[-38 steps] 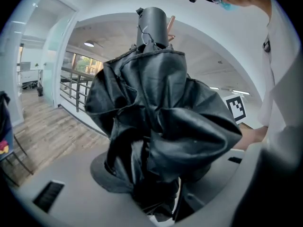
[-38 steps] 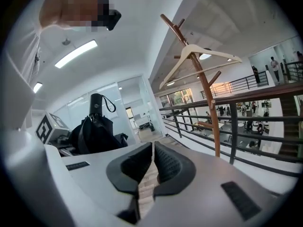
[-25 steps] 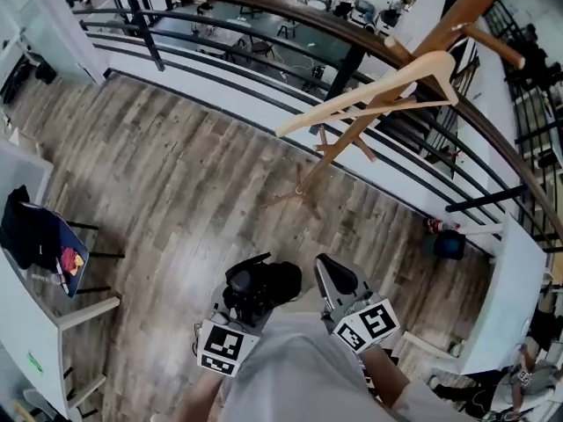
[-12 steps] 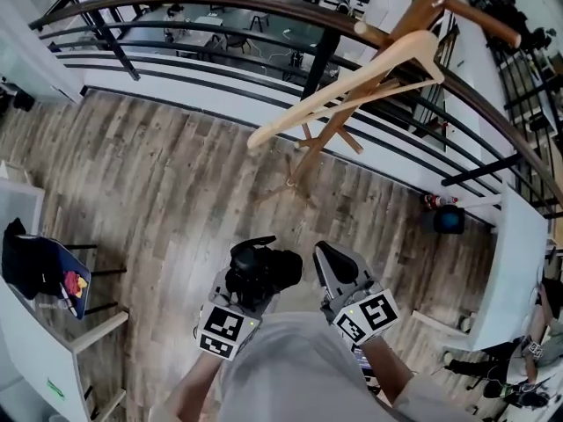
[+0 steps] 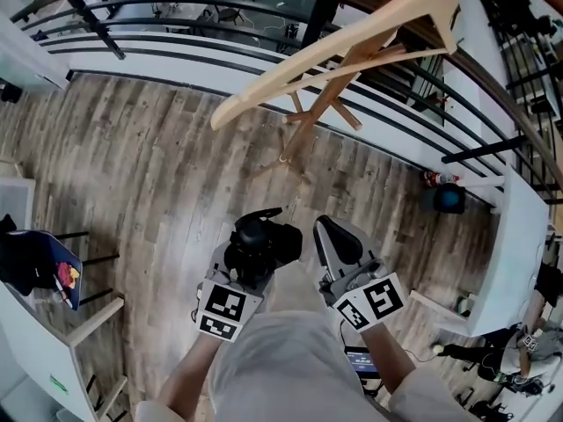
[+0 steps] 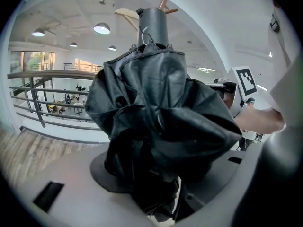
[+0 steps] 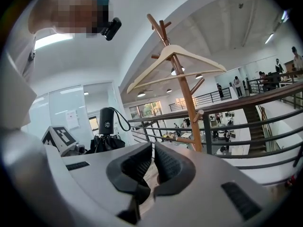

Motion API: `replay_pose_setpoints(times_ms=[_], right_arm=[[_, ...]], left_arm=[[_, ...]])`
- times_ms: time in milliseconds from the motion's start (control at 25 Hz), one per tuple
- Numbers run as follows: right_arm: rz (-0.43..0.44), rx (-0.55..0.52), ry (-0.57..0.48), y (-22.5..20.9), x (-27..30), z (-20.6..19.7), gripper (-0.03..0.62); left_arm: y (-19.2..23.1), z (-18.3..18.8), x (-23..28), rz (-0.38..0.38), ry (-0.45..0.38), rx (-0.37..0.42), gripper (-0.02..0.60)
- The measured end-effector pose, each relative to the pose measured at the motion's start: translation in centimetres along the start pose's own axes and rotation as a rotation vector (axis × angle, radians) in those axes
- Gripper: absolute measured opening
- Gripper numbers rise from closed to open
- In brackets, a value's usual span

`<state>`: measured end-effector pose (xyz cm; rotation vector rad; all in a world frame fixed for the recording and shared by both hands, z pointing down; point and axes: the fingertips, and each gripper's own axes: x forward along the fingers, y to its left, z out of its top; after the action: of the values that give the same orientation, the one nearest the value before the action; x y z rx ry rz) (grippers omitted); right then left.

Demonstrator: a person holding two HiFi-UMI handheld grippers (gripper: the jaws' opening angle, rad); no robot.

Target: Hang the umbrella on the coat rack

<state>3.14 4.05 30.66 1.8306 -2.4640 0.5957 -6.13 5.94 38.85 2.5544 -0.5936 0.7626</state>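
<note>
The left gripper (image 5: pixel 243 272) has its jaws clamped on a folded black umbrella (image 5: pixel 260 248), held low in front of the person, well short of the wooden coat rack (image 5: pixel 327 111). In the left gripper view the bunched canopy fills nearly the whole frame and covers the pads, so the exact points of contact cannot be made out. The umbrella's cylindrical handle (image 6: pixel 154 26) stands above the fabric.

The right gripper (image 7: pixel 151 165) is just beside the left one. Its jaws are drawn almost together with only a thin slit between the pads, and nothing is in them. Its view catches the umbrella's handle with a wrist strap (image 7: pixel 124 122) looping off it, at the left.

The coat rack stands on the plank floor (image 5: pixel 158 174) near a dark railing (image 5: pixel 176 49). A wooden clothes hanger (image 5: pixel 339 49) is on one of its pegs. In the head view the top of the rack is cut off by the upper edge. At the left edge a chair with dark cloth (image 5: pixel 31 258) on it is partly out of frame. A small blue thing (image 5: pixel 449 198) by the railing is too small to identify.
</note>
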Motion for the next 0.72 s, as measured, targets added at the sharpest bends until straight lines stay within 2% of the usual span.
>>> replay_pose_setpoints(times_ms=[400, 720], right_arm=[[-0.013, -0.01, -0.008, -2.8, 0.6, -1.4, 0.041], [-0.019, 0.03, -0.017, -3.8, 1.7, -3.3, 0.041]], left_arm=[[0.8, -0.6, 4.4, -0.01, 0.011, 0.016, 0.247], [1.9, -1.6, 6.8, -0.004, 0.025, 0.02, 0.247]])
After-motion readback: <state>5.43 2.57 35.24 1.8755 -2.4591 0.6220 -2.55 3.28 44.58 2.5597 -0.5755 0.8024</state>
